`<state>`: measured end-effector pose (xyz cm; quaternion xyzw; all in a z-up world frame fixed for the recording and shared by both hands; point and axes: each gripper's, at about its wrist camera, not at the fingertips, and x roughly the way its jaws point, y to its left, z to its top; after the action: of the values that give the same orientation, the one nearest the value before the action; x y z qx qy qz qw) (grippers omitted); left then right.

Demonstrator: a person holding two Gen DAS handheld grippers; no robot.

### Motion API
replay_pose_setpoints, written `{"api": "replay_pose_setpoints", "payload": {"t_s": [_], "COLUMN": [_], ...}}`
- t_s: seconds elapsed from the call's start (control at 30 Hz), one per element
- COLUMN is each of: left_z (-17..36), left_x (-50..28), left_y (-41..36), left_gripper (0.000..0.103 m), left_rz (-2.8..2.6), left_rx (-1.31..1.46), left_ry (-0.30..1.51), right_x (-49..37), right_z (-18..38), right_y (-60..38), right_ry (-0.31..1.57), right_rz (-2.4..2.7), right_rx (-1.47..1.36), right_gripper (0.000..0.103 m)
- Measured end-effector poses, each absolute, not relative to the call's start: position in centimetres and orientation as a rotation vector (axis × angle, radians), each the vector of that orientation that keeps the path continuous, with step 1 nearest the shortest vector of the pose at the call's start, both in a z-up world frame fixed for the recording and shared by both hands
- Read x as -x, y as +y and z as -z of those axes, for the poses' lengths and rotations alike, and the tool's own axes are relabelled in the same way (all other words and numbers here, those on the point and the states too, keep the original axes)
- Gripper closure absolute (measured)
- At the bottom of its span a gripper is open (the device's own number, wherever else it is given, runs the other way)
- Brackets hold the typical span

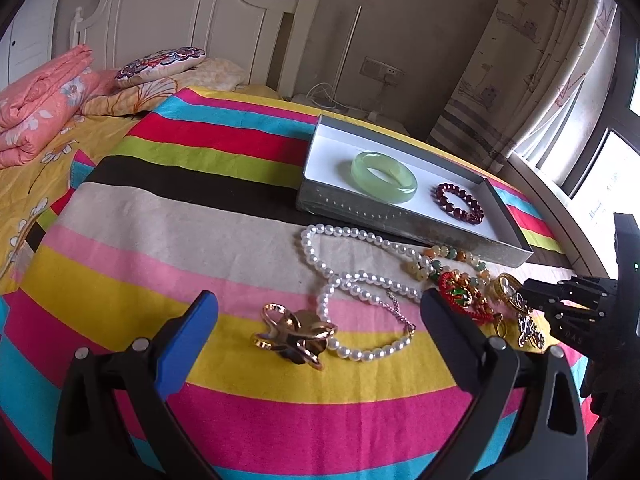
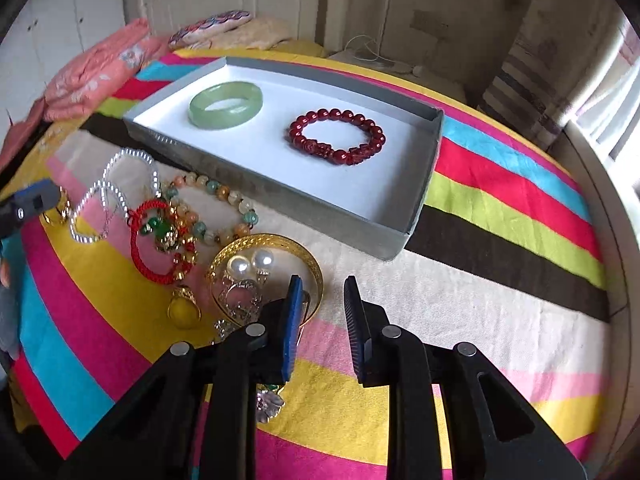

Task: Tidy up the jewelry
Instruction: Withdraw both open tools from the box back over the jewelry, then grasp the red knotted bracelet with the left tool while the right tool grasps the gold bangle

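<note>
A grey box point(image 2: 280, 196) with a white floor holds a green bangle point(image 2: 224, 114) and a red bead bracelet point(image 2: 298, 126). Loose jewelry lies on the striped cloth in front of it: a pearl necklace point(image 1: 360, 280), a mixed-bead bracelet point(image 2: 216, 196), a red cord bracelet point(image 2: 160, 236), a gold bangle point(image 2: 240, 244) ringing two pearl earrings point(image 2: 256, 260), and a yellow ring point(image 2: 184, 310). My right gripper point(image 2: 324, 300) straddles the gold bangle's right rim, jaws narrow, a gap still showing at the right pad. My left gripper point(image 1: 318, 296) stands wide open over a gold flower brooch point(image 1: 294, 338).
The striped cloth point(image 2: 500, 208) covers a bed with folded pink bedding point(image 1: 40, 96) and an embroidered cushion point(image 1: 160, 64) at the headboard. A curtain point(image 1: 520, 72) and window lie to the right. A silver flower piece point(image 2: 270, 400) sits under my right gripper.
</note>
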<state>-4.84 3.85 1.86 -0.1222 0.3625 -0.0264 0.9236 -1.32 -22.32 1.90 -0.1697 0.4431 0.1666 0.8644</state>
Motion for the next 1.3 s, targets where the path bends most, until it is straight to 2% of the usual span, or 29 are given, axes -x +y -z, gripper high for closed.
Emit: {"api": "replay_pose_setpoints", "payload": {"t_s": [0.1, 0.13, 0.27, 0.37, 0.47, 0.63, 0.77, 0.83, 0.93, 1.1, 1.3], "left_z": [-1.8, -1.8, -1.9, -2.5, -2.9, -3.2, -2.4, -2.0, -1.2, -0.2, -0.1], "left_x": [4.8, 4.8, 4.9, 5.8, 6.3, 6.2, 5.1, 4.1, 3.0, 2.5, 2.3], "left_y": [3.7, 3.7, 3.5, 2.7, -0.2, -6.5, -9.2, -9.8, -10.6, -11.8, -12.2], "left_gripper": [0.003, 0.003, 0.003, 0.003, 0.004, 0.023, 0.032, 0.045, 0.054, 0.059, 0.082], "left_rz": [0.06, 0.062, 0.076, 0.117, 0.169, 0.309, 0.424, 0.467, 0.494, 0.537, 0.574], "left_rx": [0.248, 0.248, 0.242, 0.203, 0.042, -0.271, -0.483, -0.554, -0.654, -0.706, -0.656], "left_ry": [0.747, 0.747, 0.741, 0.704, 0.703, 0.715, 0.716, 0.739, 0.764, 0.787, 0.813], "right_x": [2.4, 2.6, 3.7, 4.6, 5.4, 6.3, 6.4, 6.4, 6.5, 6.4, 6.4], "right_z": [-1.7, -1.7, -1.5, -2.4, -4.0, -5.9, -6.0, -5.8, -5.3, -4.6, -3.5], "right_y": [-22.0, -22.1, -23.0, -24.6, -26.4, -28.1, -28.6, -28.8, -29.1, -29.3, -29.1], "right_ry": [0.928, 0.917, 0.871, 0.801, 0.733, 0.673, 0.673, 0.681, 0.69, 0.697, 0.719], "right_rz": [-0.408, -0.418, -0.454, -0.447, -0.432, -0.436, -0.433, -0.439, -0.443, -0.453, -0.466], "right_rx": [0.381, 0.383, 0.325, 0.237, 0.166, 0.103, 0.083, 0.075, 0.061, 0.038, 0.02], "right_gripper": [0.083, 0.089, 0.098, 0.099, 0.099, 0.099, 0.099, 0.099, 0.099, 0.099, 0.099]}}
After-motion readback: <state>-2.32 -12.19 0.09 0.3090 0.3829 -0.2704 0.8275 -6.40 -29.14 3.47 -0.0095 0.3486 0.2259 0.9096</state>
